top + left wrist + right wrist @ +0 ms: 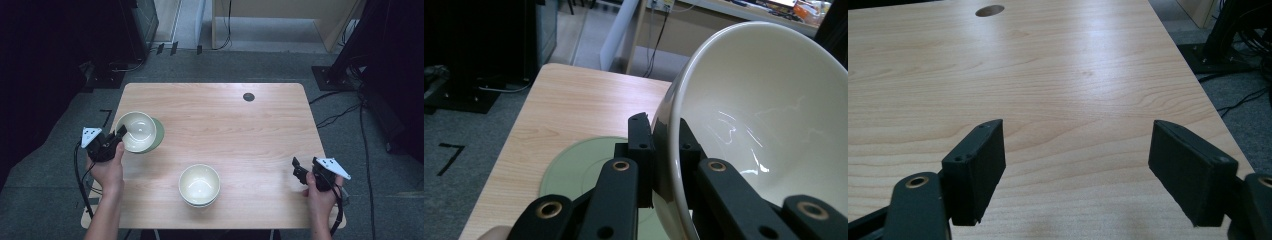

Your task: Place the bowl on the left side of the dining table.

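Left tongs clamped on the near-left rim of a cream bowl, one jaw inside the wall, one outside. The left gripper view confirms it: left tongs pinch the bowl wall, bowl tilted, its opening facing right in that view. Bowl sits over a pale green plate at the left edge of the counter; cannot tell whether the bowl's base touches the plate. In the left gripper view the plate lies flat on the counter under the jaws.

Right tongs at the near-right edge of the counter, jaws wide apart, nothing between them. The right gripper view shows the right tongs over bare wood of the counter, pointing toward the far side.

Stack of cream bowls near-centre on the counter, upright, well apart from both tongs. Small dark round cable hole at the far side, right of centre; also seen far off in the right gripper view.

Person's left hand and right hand hold the gripper bodies from the near edge.
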`<state>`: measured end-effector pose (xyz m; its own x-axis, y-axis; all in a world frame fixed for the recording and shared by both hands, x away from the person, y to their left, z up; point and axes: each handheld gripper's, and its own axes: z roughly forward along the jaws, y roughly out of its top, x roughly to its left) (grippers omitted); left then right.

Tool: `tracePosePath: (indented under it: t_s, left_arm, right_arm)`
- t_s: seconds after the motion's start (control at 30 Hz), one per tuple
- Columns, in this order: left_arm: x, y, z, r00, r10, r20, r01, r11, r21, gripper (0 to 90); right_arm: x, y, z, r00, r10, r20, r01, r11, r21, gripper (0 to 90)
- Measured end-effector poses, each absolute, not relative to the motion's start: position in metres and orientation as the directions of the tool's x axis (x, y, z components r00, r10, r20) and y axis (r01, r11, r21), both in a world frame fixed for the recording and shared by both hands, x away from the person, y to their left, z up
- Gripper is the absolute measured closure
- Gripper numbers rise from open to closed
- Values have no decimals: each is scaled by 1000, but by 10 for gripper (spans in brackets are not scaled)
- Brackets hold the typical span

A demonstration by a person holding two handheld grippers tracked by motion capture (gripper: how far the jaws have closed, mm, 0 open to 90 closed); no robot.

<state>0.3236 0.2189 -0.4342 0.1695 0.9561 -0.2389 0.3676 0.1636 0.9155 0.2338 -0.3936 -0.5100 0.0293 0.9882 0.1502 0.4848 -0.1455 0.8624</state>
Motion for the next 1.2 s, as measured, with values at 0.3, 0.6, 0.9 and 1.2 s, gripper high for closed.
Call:
tracePosePath:
  t_s: [0.3, 0.6, 0.9, 1.2]
  left_arm:
    - [344, 227, -438, 111, 959, -260, 398, 197, 896, 837]
    - [363, 233, -450, 48, 968, -246, 475, 195, 858, 837]
    - [384, 237, -460, 4, 964, -265, 548, 219, 807, 836]
    - [403, 232, -469, -29, 968, -250, 616, 214, 758, 836]
  right_arm:
    - [235, -394, -511, 31, 988, 150, 483, -146, 864, 229]
    - [237, -392, -512, 27, 989, 148, 492, -143, 859, 229]
    - [238, -390, -514, 28, 989, 149, 500, -142, 854, 230]
    - [240, -387, -514, 21, 989, 146, 503, -136, 853, 230]
